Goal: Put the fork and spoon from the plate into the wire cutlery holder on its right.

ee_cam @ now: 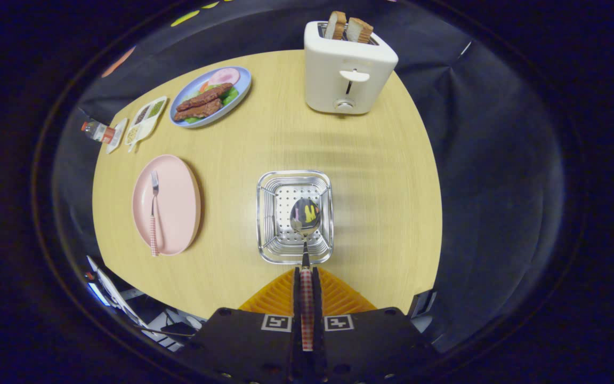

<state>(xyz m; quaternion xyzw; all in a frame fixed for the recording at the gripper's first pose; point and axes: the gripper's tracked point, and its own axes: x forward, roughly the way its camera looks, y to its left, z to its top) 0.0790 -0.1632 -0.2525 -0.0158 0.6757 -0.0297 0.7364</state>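
Gripper point(306, 277) pressed together on the checked handle of the spoon point(305, 217), both fingers squeezing it from either side. Spoon pointing straight ahead, bowl out beyond the fingertips and poised over the open top of the wire cutlery holder point(295, 180) (whether the bowl touches the perforated floor or hangs above it, hard to tell). Holder standing on the wooden table point(264, 144), just ahead of the fingers. Left of the holder and apart from it, the pink plate point(176, 202), with the fork point(153, 218) lying lengthwise on it, tines toward the far side, checked handle reaching past the near rim. Farther back on the left, a blue plate point(240, 90) of food, beside it a small divided dish point(147, 120) and a bottle point(96, 131) at the table's edge. Beyond the holder, a white toaster point(347, 69) with two slices of toast point(347, 26) sticking up.
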